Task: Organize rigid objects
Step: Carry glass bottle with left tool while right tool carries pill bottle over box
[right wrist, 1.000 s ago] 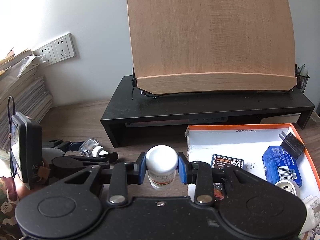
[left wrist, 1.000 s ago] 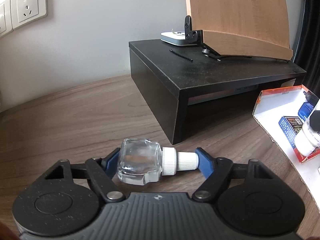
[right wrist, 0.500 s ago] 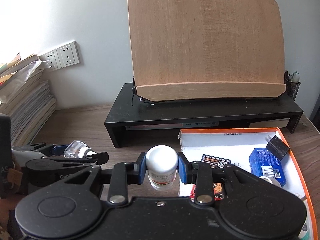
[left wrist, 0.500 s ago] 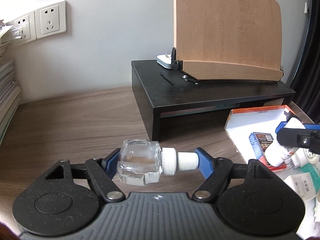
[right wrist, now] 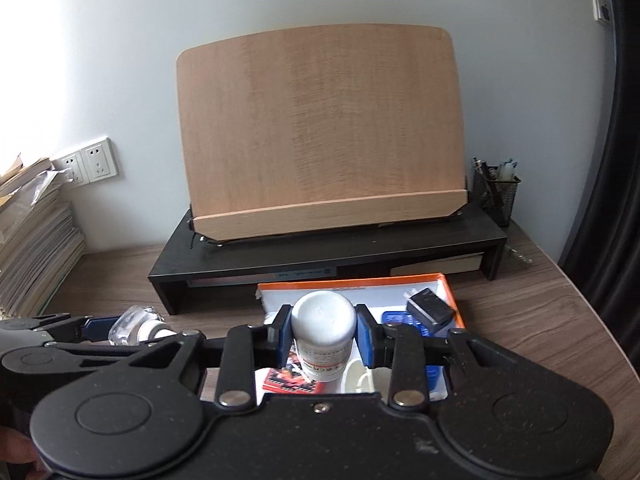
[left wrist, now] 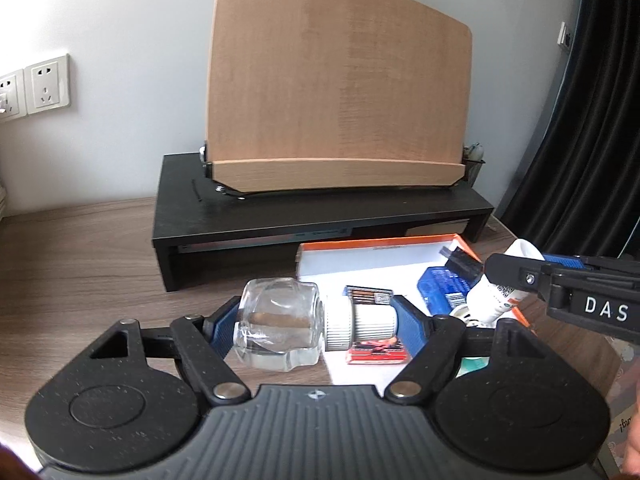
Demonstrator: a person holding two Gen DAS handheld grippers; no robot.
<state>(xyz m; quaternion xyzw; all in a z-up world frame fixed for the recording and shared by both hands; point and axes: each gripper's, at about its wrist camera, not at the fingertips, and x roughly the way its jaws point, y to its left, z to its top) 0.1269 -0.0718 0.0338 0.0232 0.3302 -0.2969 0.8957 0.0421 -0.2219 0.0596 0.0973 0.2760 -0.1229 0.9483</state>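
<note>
The left claw (left wrist: 316,322) was clamped end to end on a glass bottle (left wrist: 278,326), one pad on its base, the other on its white cap, holding it above the tabletop (left wrist: 80,256) at the box's left edge. Smooth glass gripped lengthwise could have swung or slipped out if released early. To the right, the right claw (right wrist: 323,334) was clamped on a white bottle (right wrist: 323,330) above the orange-rimmed box (right wrist: 360,282). Beneath lay a card pack (right wrist: 290,380), a blue box (right wrist: 394,318) and a black plug (right wrist: 430,304); dropped from height, either bottle could have bounced off them. The claws hung close and might have collided.
</note>
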